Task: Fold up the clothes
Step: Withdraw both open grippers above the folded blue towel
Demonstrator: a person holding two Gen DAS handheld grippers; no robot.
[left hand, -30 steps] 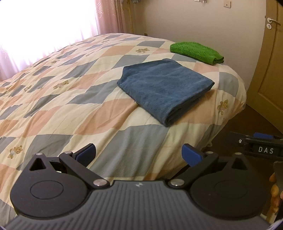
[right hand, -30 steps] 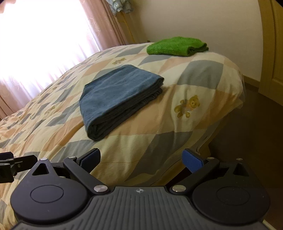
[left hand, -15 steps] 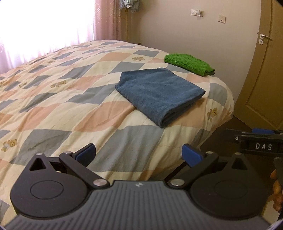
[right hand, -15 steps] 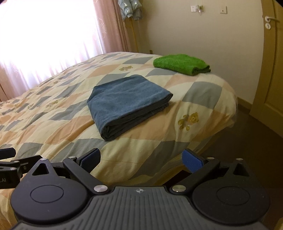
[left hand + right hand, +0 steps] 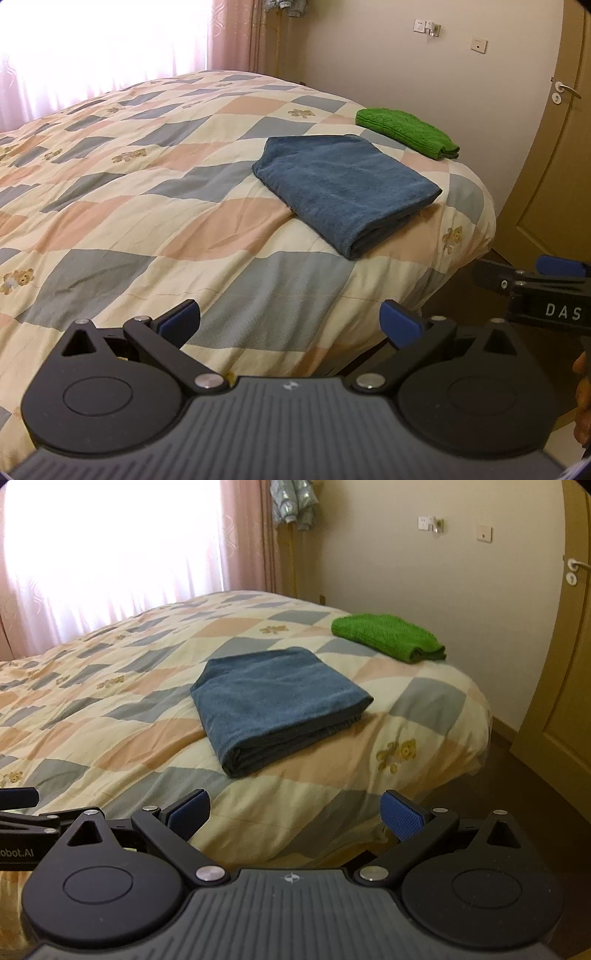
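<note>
A folded blue towel (image 5: 347, 188) (image 5: 277, 701) lies flat on the bed near its right corner. Beyond it, close to the corner edge, rests a folded green knit (image 5: 406, 131) (image 5: 388, 635). My left gripper (image 5: 290, 321) is open over the bed's near edge, with nothing between its blue pads. The right gripper (image 5: 295, 812) is open too and empty, held short of the blue towel. In the left wrist view the right gripper (image 5: 532, 284) shows at the far right, and the left gripper's tip (image 5: 18, 797) shows at the left of the right wrist view.
The bed carries a checked quilt (image 5: 147, 206) (image 5: 110, 716) with small bears. Pink curtains (image 5: 110, 554) hang at a bright window behind. A wooden door (image 5: 554, 184) (image 5: 561, 683) stands right of the bed, with dark floor (image 5: 517, 775) between them. A hand (image 5: 581, 398) shows at the right edge.
Both grippers have drawn back and tilted up from the bed, so more wall and door shows and the towels look farther off. The towels have not moved. Both grippers stay open.
</note>
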